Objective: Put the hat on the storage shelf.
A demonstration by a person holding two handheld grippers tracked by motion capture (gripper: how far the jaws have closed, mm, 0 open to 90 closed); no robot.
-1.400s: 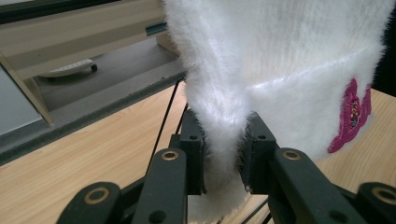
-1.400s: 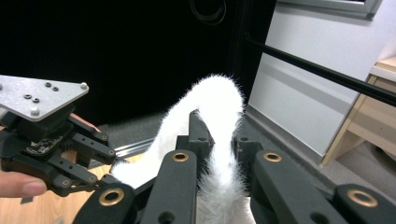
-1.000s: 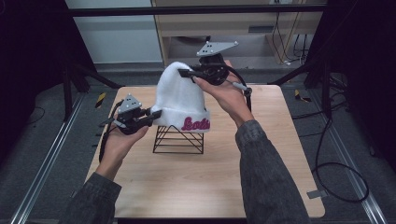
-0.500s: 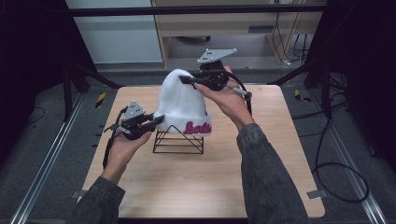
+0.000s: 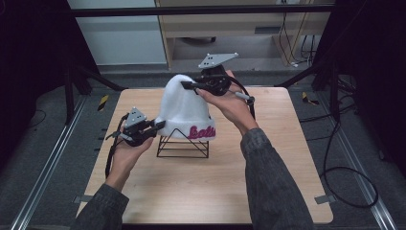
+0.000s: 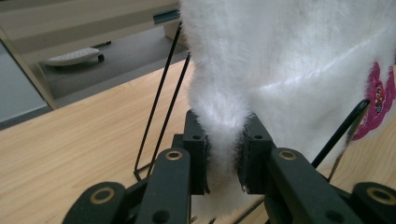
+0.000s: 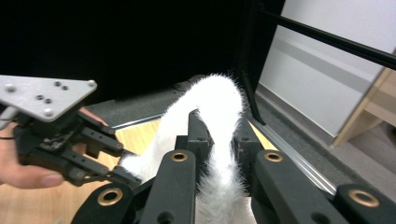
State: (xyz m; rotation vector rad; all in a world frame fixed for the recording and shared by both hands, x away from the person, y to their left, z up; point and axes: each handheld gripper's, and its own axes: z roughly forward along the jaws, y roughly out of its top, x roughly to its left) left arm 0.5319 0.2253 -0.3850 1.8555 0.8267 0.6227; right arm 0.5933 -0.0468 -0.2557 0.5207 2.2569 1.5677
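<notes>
A fluffy white knitted hat with pink letters on its brim [image 5: 184, 108] is sitting over a black wire stand of triangular shape [image 5: 183, 143], near the centre of the light wooden table [image 5: 210, 191]. The left gripper [image 5: 158, 127] is coming from about 8 o'clock of the hat and is pinching the lower edge of the brim; in the left gripper view the white fur [image 6: 224, 126] is squeezed between the two black pads, and the thin black wires of the stand are rising just beside it. The right gripper [image 5: 187, 85] is reaching from about 1 o'clock and is pinching the top of the hat; in the right gripper view a fold of the fur [image 7: 219, 121] is pressed between its jaws, and the left gripper [image 7: 116, 175] is showing at 8 o'clock, held by a hand.
</notes>
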